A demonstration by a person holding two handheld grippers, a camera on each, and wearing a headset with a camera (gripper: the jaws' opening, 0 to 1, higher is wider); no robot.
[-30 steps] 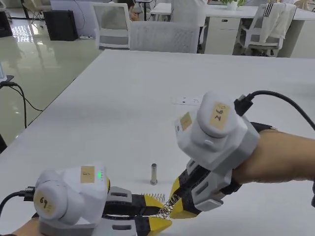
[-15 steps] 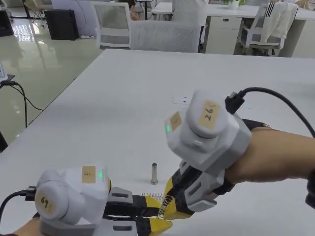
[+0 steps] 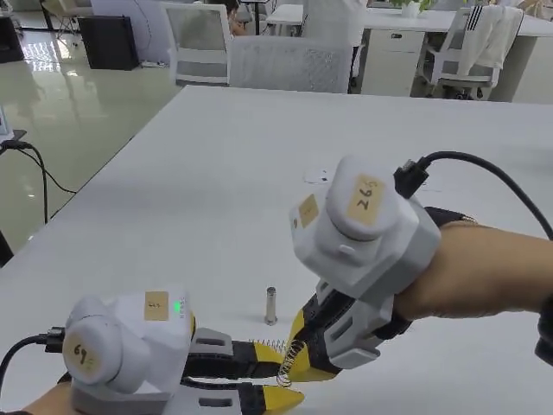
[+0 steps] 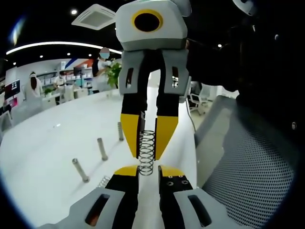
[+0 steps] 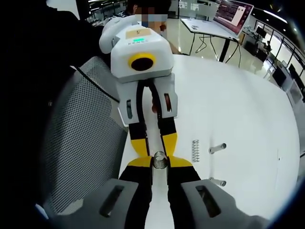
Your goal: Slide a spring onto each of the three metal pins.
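we work at a plain white table [image 3: 216,173] in an open office, with pale mesh chairs [image 3: 289,65] and desks behind it and a glossy floor [image 3: 78,95] to the left. the left gripper [image 4: 148,171] wears a paper label [image 3: 82,354] reading "69", and the right gripper [image 5: 160,163] wears a second label [image 3: 367,197] reading "26". the two meet tip to tip low over the near table edge. the spring [image 4: 147,148] runs lengthwise between the right gripper's yellow fingers [image 4: 129,131], which press on its coils, and the left gripper's tips pinch its near end. three pins [image 4: 101,149] stand upright just beside. a loose spring [image 4: 104,181] lies near them.
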